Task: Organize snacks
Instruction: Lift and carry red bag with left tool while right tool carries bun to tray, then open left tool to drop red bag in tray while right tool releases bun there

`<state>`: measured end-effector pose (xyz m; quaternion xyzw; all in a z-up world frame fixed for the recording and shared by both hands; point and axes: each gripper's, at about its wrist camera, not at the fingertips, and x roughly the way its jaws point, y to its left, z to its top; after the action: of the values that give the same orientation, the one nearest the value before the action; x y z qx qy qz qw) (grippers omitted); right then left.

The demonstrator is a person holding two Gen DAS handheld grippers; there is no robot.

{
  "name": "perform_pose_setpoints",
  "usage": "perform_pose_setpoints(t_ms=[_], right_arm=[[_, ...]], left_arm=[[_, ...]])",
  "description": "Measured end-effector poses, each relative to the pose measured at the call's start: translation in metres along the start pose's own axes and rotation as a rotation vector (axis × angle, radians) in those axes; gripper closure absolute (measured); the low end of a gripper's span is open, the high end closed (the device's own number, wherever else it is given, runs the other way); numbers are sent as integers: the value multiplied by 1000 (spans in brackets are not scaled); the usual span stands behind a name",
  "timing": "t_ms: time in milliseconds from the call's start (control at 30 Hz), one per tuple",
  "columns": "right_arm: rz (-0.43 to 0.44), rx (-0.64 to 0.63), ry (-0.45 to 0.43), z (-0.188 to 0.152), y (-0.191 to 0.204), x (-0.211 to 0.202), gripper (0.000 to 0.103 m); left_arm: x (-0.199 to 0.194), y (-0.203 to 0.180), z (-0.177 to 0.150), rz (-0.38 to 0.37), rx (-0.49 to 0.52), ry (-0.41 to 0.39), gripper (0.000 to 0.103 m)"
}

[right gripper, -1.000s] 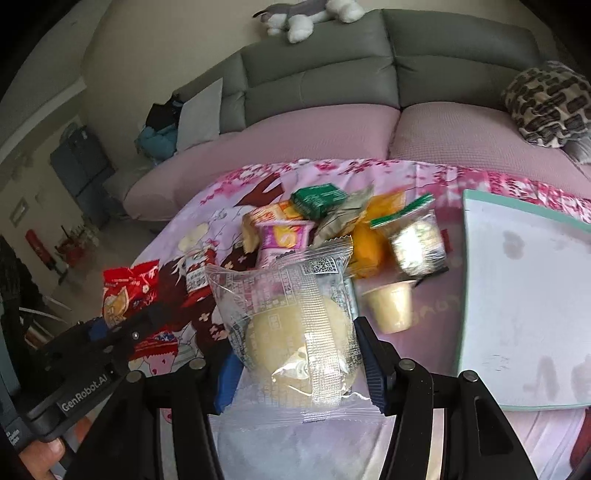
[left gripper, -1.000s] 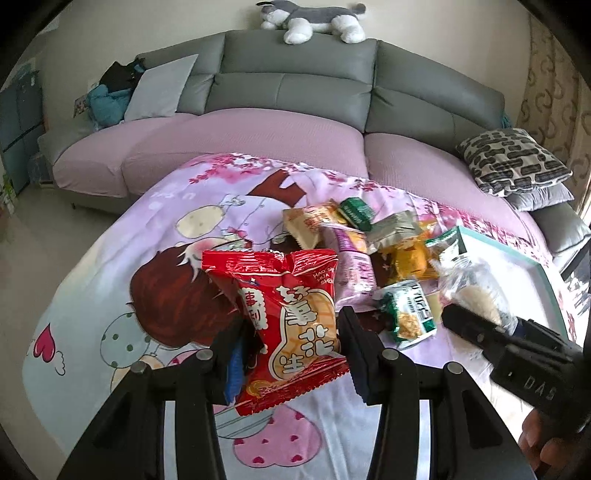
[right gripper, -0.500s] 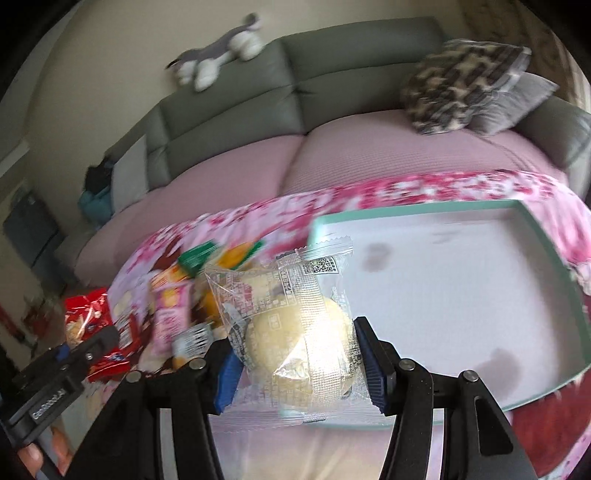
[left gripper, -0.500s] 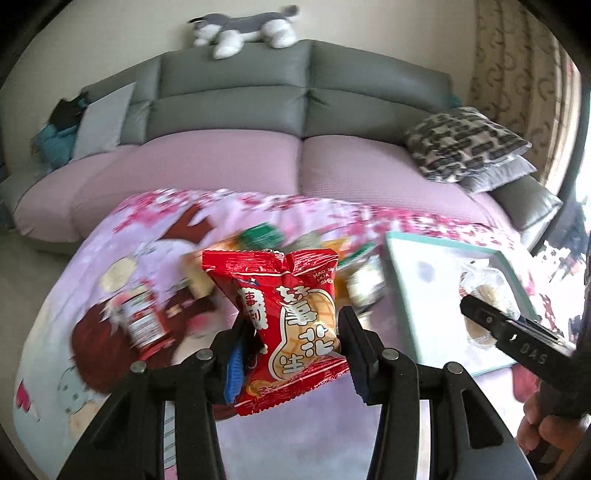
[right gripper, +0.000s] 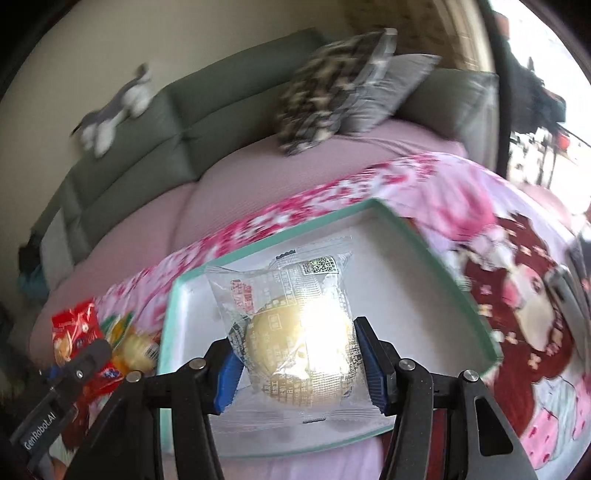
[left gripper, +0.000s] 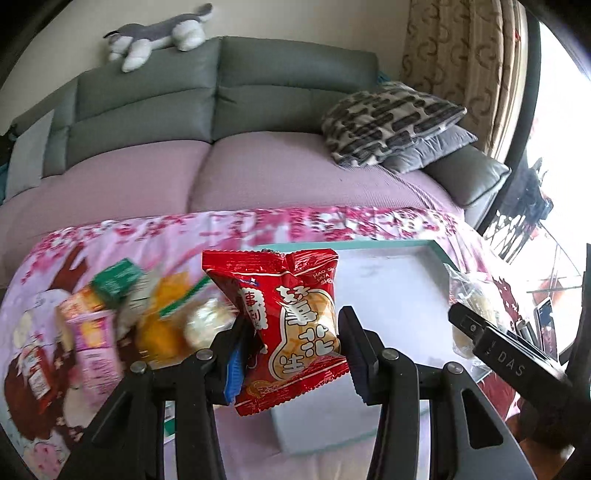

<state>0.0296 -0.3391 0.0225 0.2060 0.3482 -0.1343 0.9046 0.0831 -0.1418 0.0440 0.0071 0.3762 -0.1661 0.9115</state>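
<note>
While each tool is clamped on a snack, both hang above a shallow tray. The left tool [left gripper: 291, 345] pinches a red peanut packet [left gripper: 286, 321] across its lower middle, its blue-padded fingers [left gripper: 233, 369] pressing the sides so the packet stands upright between them. The right tool [right gripper: 301, 363] grips a clear-wrapped round cake [right gripper: 295, 354] at its widest part, the pads squeezing the wrapper on both sides.

Below and beyond the tools lies the tray [right gripper: 458, 295], white inside with a teal rim, and nothing rests in the part that shows. It sits on a table covered by a pink cartoon-print cloth [left gripper: 221, 229]. To the left of the tray, a pile of other snacks [left gripper: 122, 321] waits on the cloth: orange, green and pink packets, blurred. Behind the table stands a grey sofa [left gripper: 258, 92] with pink seat covers, a patterned cushion [left gripper: 388, 125] and a plush dog [left gripper: 159, 33] on its back.

Both snacks look light. The red packet seems puffed with air, crinkly and slippery, so a hold across its middle or along a sealed edge should serve best. The cake looks soft and easily crushed; a gentle grip on the wrapper's loose edge would likely spare it.
</note>
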Motion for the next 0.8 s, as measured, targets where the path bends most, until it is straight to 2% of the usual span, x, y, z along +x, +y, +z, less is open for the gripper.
perform_pose_setpoints(t_ms=[200, 500, 700, 733, 800], right_arm=[[-106, 36, -14, 3, -26, 9, 44], [-149, 59, 14, 0, -42, 28, 44], [-162, 44, 16, -1, -42, 30, 43], [-164, 44, 16, -1, -42, 29, 43], [-163, 48, 14, 0, -42, 28, 43]], left_arm=[[38, -27, 4, -39, 31, 48, 54], [87, -42, 11, -53, 55, 117, 54], [98, -45, 13, -49, 56, 143, 54], [96, -45, 12, -43, 54, 145, 52], [96, -46, 14, -17, 56, 144, 32]])
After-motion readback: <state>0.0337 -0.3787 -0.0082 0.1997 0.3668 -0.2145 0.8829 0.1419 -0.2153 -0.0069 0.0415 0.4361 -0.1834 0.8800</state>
